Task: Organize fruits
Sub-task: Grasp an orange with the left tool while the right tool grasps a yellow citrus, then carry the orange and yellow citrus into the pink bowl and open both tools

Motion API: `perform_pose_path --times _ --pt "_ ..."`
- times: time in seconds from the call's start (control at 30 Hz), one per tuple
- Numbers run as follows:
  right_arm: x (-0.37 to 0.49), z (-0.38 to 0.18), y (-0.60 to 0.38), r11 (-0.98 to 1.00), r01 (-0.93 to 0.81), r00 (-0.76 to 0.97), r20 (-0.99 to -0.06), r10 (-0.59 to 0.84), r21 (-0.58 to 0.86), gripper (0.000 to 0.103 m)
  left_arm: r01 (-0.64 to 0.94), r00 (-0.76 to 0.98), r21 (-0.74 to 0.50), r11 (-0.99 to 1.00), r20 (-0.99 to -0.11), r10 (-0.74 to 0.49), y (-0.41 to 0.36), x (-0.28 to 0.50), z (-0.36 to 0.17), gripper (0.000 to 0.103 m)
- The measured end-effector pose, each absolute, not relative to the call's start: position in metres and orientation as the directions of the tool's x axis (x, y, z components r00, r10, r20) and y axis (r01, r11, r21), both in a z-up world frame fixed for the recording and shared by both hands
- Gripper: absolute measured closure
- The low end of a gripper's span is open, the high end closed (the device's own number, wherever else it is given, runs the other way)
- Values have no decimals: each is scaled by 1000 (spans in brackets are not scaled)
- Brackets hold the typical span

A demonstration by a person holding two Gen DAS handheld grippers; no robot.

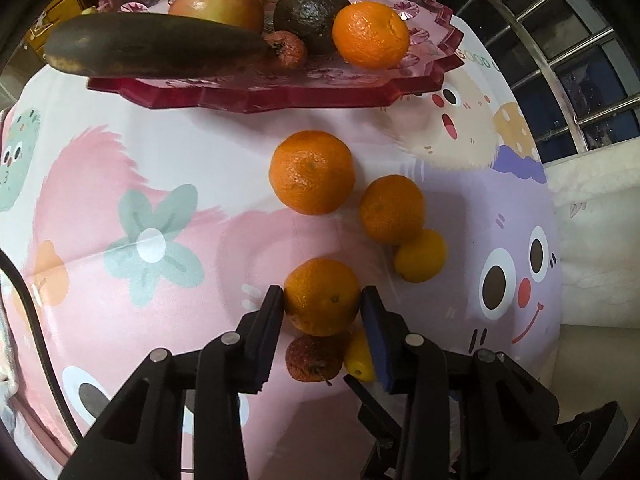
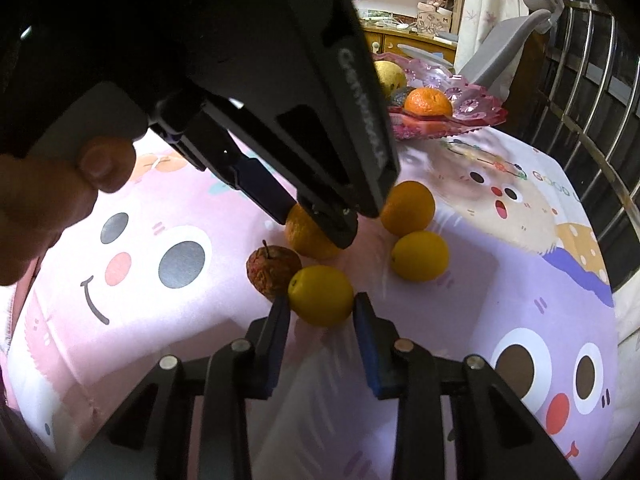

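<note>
My left gripper is shut on an orange tangerine, just above the tablecloth; it also shows in the right wrist view under the left tool. My right gripper has its pads against both sides of a yellow lemon resting on the cloth. A shrivelled red apple lies just left of the lemon. Loose on the cloth are two more tangerines and another lemon. A pink plate at the far end holds a tangerine, an avocado, a blackened banana and other fruit.
The table has a cartoon-print cloth. A metal window grille runs along the right side. A white cushion lies past the table's right edge. The left tool and the person's hand fill the upper left of the right wrist view.
</note>
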State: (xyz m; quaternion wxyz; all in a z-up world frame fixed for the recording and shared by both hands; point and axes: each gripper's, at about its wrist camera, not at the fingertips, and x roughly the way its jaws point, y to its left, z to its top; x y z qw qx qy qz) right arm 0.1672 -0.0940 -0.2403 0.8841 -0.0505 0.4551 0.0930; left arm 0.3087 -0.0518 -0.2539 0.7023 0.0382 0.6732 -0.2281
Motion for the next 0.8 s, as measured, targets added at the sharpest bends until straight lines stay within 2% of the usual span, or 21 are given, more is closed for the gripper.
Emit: perform_pose_path --times 0.4,0.8 --pt "174 -217 -101 978 -202 538 -828 159 56 71 390 79 -290 874 -935 -345 -15 312 -188 65" --pt "219 -165 -102 985 -165 614 -775 147 55 71 374 325 -272 887 -857 -400 15 370 -117 65"
